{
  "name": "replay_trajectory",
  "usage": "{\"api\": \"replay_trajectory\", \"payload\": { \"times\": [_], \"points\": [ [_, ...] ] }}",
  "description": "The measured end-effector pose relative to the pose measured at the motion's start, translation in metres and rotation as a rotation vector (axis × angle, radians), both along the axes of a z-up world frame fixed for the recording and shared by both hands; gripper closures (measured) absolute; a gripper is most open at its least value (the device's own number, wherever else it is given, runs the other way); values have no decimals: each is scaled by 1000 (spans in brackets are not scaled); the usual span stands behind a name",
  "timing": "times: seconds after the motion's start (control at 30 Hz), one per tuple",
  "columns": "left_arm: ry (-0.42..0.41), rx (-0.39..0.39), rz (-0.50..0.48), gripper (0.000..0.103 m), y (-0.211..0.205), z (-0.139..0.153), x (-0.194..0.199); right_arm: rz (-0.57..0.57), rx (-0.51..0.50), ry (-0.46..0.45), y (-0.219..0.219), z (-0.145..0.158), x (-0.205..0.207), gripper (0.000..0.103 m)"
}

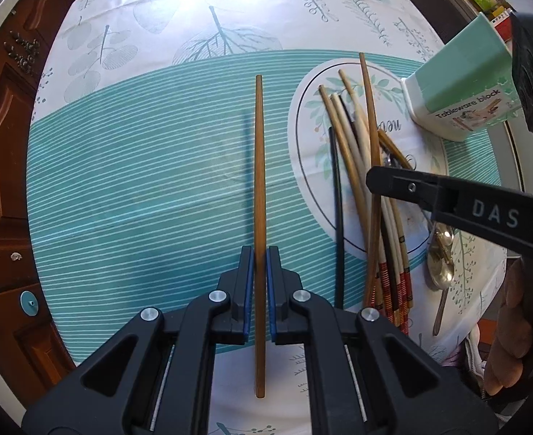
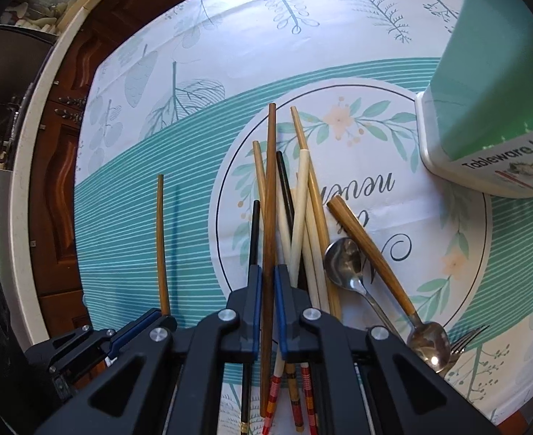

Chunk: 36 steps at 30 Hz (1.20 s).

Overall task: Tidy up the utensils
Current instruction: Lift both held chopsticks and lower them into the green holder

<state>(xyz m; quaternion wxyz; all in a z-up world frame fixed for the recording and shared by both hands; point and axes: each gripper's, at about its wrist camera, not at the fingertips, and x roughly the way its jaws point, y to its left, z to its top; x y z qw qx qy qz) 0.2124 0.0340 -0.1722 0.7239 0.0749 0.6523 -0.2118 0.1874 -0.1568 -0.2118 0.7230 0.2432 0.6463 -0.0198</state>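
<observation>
Pairing step, by the look of it. Left gripper (image 1: 260, 253) clamped tight on brown chopstick (image 1: 259, 166); right gripper (image 2: 266, 282) nipped shut on darker brown chopstick (image 2: 269, 195) amid pile (image 2: 302, 224). Next, probably lifting clear without dragging neighbours.

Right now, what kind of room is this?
Probably a home kitchen or dining corner. A round table wears a leafy teal tablecloth, with a heap of chopsticks and spoons beside a box labelled Tableware block. Carved brown wooden cabinet doors stand behind it.
</observation>
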Motion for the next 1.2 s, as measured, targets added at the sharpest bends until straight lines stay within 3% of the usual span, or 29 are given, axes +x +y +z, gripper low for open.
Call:
{"api": "replay_trajectory", "payload": {
  "times": [0.3, 0.53, 0.7, 0.83, 1.03, 1.2],
  "points": [
    [-151, -28, -38, 99, -29, 51, -30, 12, 118, -186, -27, 36, -39, 96],
    [-294, -81, -50, 99, -53, 106, -51, 16, 139, -371, -51, 73, -73, 96],
    [-465, -169, -43, 99, -84, 170, -52, 27, 48, -579, -71, 125, -95, 96],
    [-597, -286, 2, 99, -112, 216, -45, -36, -27, -750, -102, 164, -101, 96],
    [-693, -398, 59, 99, -156, 249, -27, -184, -137, -956, -146, 197, -105, 96],
    [-748, -479, 108, 99, -184, 263, -10, -250, -211, -1054, -162, 198, -98, 96]
  ]
}}
